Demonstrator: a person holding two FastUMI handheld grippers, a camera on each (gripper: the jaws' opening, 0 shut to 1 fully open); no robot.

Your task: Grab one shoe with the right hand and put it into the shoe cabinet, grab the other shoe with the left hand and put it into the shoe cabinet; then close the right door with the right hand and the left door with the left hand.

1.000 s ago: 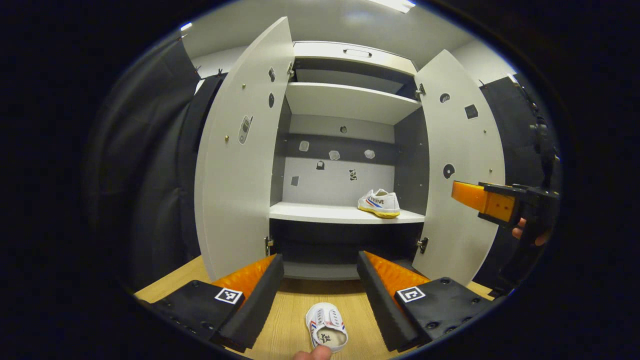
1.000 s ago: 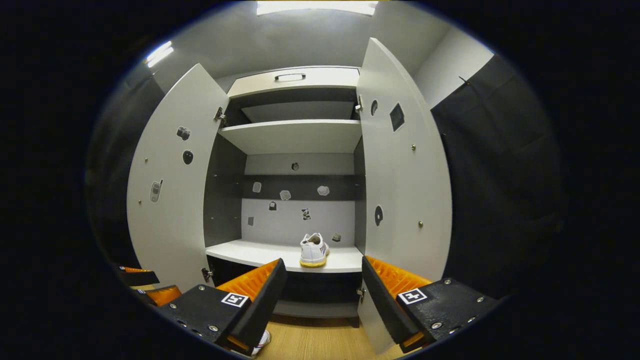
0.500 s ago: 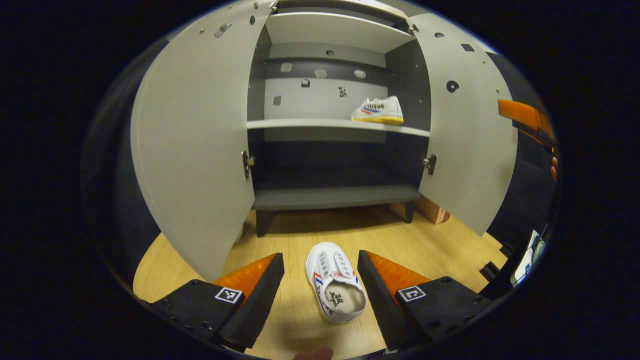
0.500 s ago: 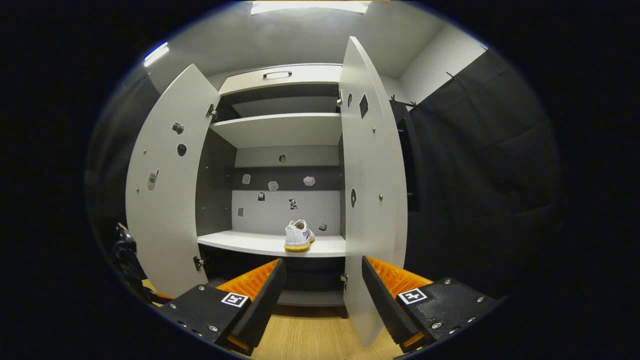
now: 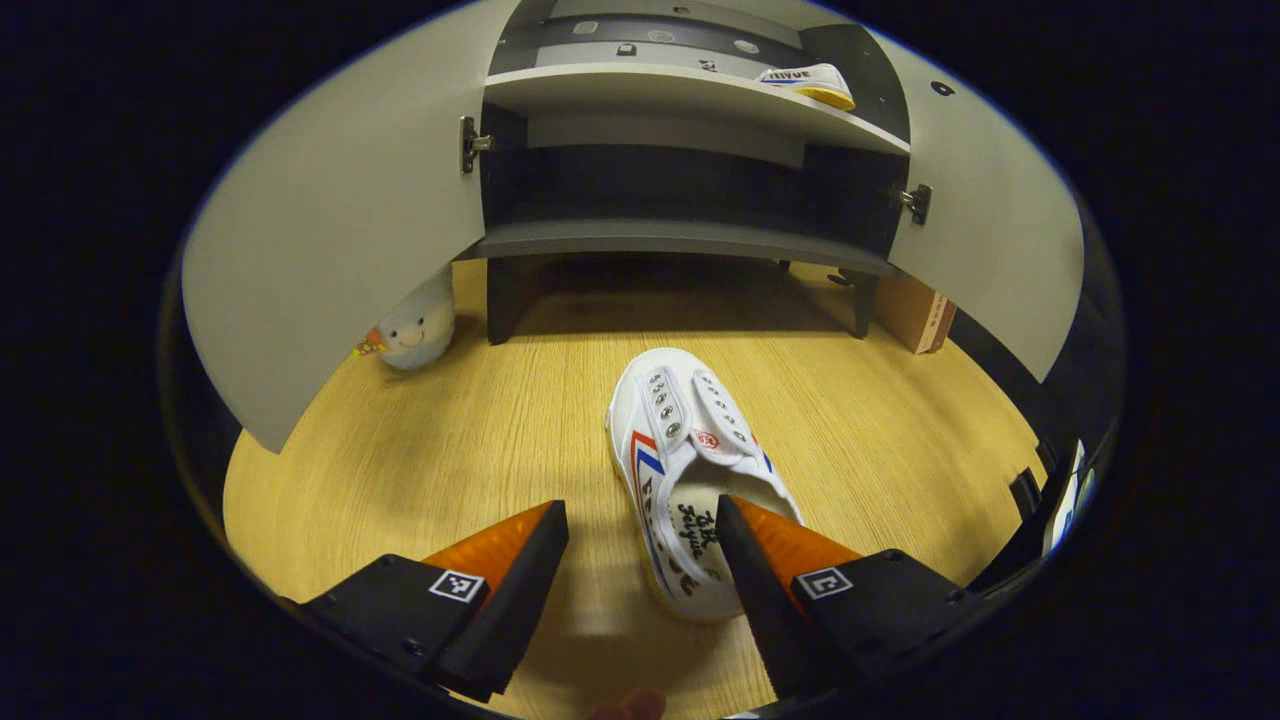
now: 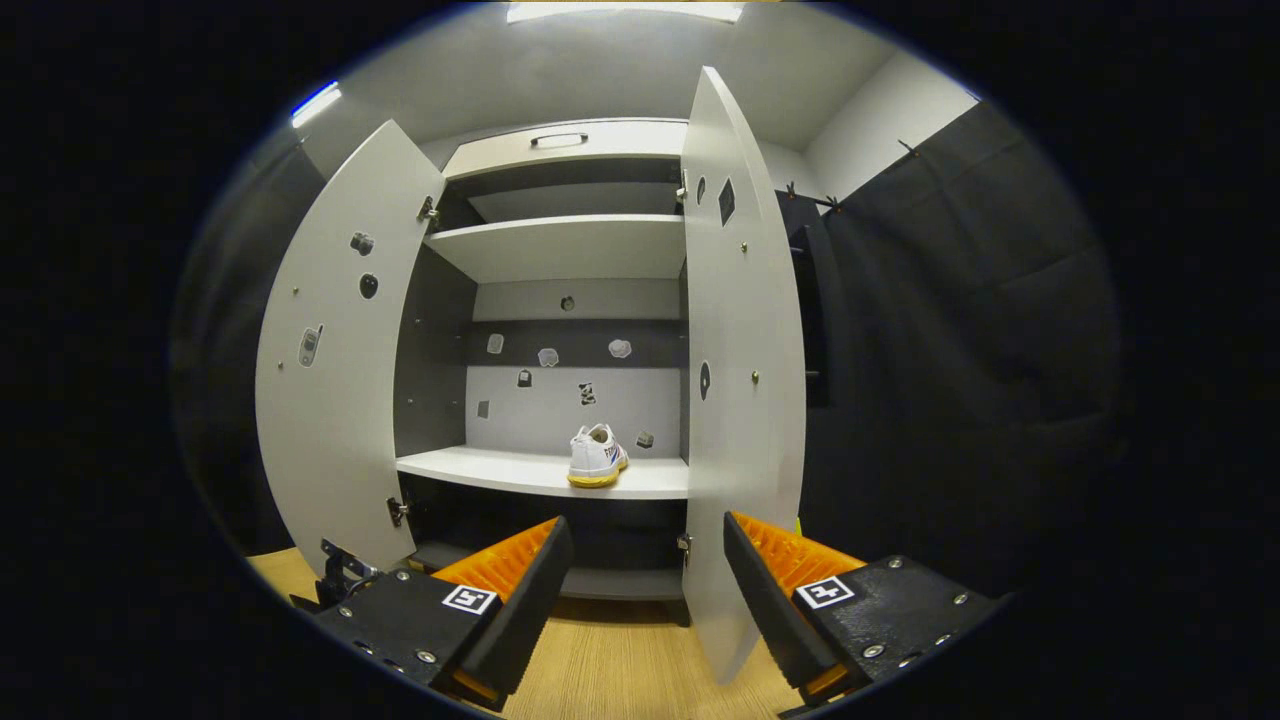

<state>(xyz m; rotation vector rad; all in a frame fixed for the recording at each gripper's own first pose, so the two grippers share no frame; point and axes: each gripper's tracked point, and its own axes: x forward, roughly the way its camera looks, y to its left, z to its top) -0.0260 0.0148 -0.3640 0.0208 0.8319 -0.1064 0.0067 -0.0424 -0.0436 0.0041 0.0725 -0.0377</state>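
Left gripper (image 5: 640, 520): jaws apart, low over the white canvas shoe (image 5: 690, 480) on the wooden floor (image 5: 480, 420). Right gripper (image 6: 640, 540): jaws apart, empty, facing the open grey cabinet (image 6: 560, 250); second white shoe (image 6: 597, 456) on its shelf.

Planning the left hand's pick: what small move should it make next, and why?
Probably ease the left claw slightly right and down, then close. It is open; its right finger overlaps the floor shoe, which lies off-centre. The other shoe already sits on the shelf.
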